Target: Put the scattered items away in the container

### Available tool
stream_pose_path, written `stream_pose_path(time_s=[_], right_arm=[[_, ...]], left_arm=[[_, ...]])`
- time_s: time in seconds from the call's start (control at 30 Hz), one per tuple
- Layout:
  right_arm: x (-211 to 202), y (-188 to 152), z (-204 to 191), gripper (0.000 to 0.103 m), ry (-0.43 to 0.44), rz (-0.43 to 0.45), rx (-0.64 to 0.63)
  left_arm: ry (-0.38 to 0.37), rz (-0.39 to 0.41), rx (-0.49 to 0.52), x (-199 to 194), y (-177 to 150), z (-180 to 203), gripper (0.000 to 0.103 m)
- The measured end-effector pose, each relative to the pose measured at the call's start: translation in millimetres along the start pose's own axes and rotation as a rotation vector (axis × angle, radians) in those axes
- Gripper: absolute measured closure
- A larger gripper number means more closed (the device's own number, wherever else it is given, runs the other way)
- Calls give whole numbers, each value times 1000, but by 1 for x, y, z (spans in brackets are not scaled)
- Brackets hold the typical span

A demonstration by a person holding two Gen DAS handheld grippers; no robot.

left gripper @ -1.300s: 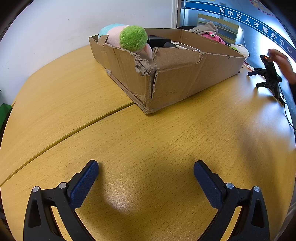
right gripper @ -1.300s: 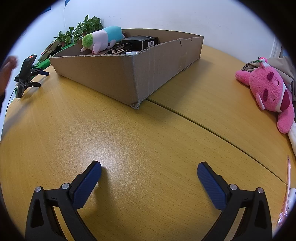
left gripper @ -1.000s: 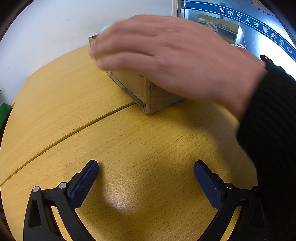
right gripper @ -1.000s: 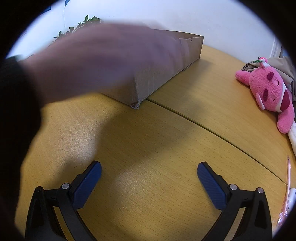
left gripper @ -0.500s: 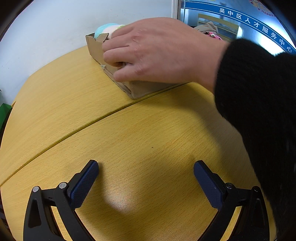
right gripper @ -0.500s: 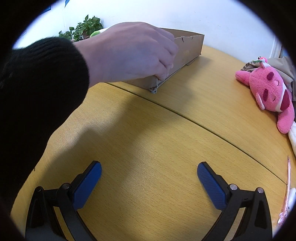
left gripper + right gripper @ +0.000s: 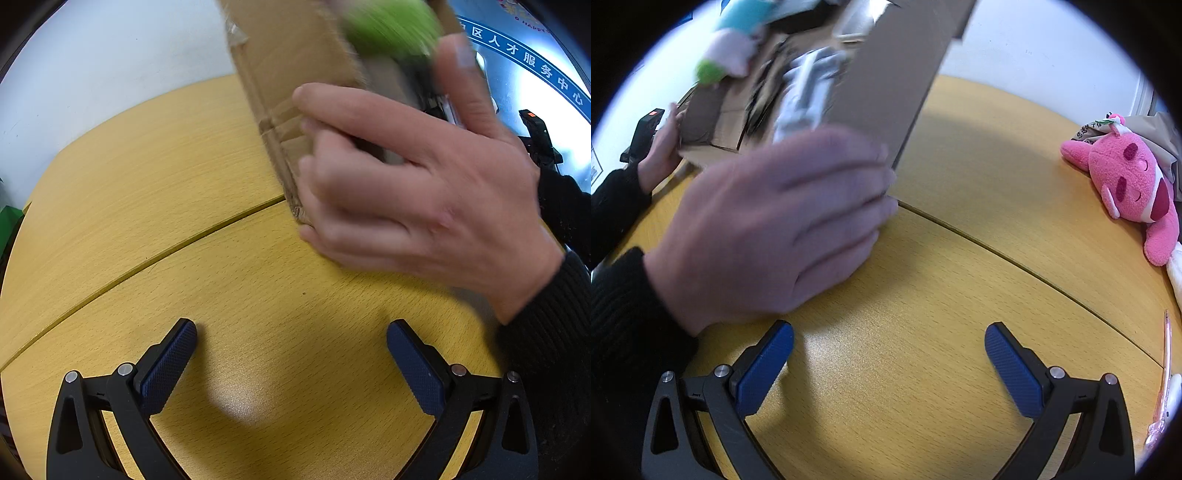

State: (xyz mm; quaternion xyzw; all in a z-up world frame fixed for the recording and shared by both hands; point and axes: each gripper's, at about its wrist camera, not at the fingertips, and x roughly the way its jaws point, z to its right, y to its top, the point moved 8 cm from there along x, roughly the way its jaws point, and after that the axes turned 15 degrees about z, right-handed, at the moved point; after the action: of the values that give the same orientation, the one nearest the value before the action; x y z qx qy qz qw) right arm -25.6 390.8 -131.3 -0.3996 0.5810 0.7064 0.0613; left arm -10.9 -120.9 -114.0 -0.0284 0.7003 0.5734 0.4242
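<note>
A person's hand (image 7: pixel 424 192) grips the near corner of the cardboard box (image 7: pixel 295 66) and holds it tipped up steeply off the wooden table (image 7: pixel 147 177). In the right wrist view two hands, one near (image 7: pixel 768 229) and one far (image 7: pixel 663 147), hold the box (image 7: pixel 894 74) tilted, with a blue and green plush (image 7: pixel 731 48) and other blurred items sliding inside. My left gripper (image 7: pixel 291 354) rests open low over the table with nothing between its fingers. My right gripper (image 7: pixel 888 354) is open and empty too.
A pink plush toy (image 7: pixel 1134 184) lies at the right edge of the table beside a beige bag (image 7: pixel 1160 129). A pink pen (image 7: pixel 1161 380) lies at the far right. A small black tripod device (image 7: pixel 539 136) stands behind the hand.
A person's hand reached in, took hold of the box's corner, slid it away, then tipped it up steeply. Its contents now slide inside. Both grippers stayed still and open.
</note>
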Motion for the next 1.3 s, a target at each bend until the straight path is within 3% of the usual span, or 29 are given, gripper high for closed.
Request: stream_pose_path(time_s=[1.3], right_arm=[[3, 1, 2, 0, -1, 4, 3]], left_arm=[[1, 1, 1, 1, 8, -7, 0]])
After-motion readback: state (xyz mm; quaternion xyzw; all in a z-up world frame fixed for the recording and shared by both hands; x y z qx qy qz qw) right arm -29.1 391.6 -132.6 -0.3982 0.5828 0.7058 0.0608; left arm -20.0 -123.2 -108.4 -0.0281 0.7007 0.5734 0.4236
